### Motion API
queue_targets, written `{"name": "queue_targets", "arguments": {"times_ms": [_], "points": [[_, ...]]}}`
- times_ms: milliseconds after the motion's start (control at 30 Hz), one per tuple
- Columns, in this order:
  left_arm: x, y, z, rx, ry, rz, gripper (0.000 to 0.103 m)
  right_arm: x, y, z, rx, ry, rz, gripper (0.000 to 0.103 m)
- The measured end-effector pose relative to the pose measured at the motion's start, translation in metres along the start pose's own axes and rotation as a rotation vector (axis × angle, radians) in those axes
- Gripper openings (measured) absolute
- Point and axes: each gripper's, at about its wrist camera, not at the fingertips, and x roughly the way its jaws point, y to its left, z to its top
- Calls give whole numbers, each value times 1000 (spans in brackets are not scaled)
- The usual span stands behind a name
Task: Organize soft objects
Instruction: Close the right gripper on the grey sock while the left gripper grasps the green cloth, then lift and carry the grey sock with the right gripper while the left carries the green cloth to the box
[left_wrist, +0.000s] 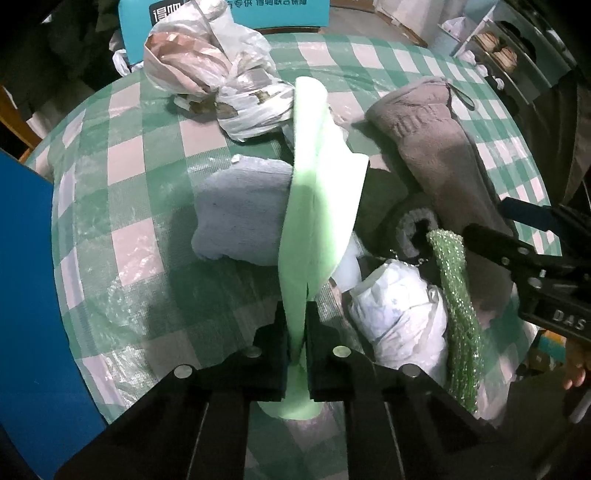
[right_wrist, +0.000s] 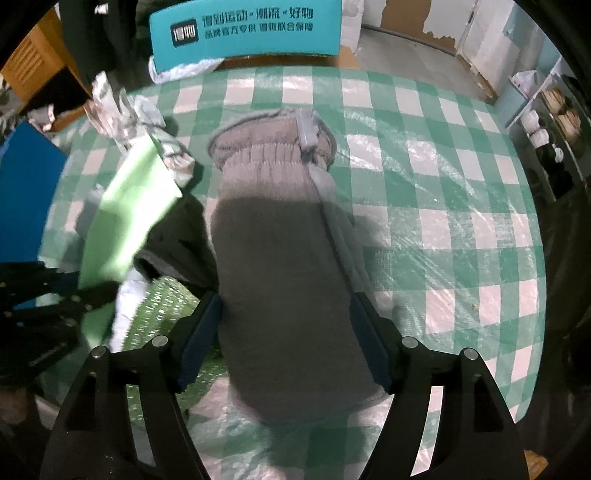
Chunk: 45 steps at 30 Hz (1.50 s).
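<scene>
The left gripper (left_wrist: 296, 332) is pinching a pale green foam sheet (left_wrist: 317, 206), lifting it above the checked tablecloth (left_wrist: 147, 192) over a grey folded cloth (left_wrist: 240, 210). The right gripper (right_wrist: 286, 339) has its jaws spread either side of a long brown fleece pouch (right_wrist: 284, 236) lying flat, beside a sparkly green mesh (left_wrist: 458, 306) and a white plastic bundle (left_wrist: 395, 306)

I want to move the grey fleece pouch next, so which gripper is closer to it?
Right. The right gripper is open with a finger on either side of the grey fleece pouch. The left gripper is off to its left, shut on the green sheet.
</scene>
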Motion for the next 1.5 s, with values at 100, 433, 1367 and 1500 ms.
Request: {"name": "queue_targets", "arguments": {"times_ms": [100,433,1367,1500], "points": [[-4,-5,-3,11,-13,-2,5,7,2,-1,-10,11,-10,72],[-20,-12,-4,8,-50,-9,5,14,-1,-4,-28,25,8,32],[-109,11,-24,9,-215,25,5,-76,17,0,-56,-169,70,9],[-118,13,-28,5,-233,33,5,-92,25,-2,-68,-196,85,9]]}}
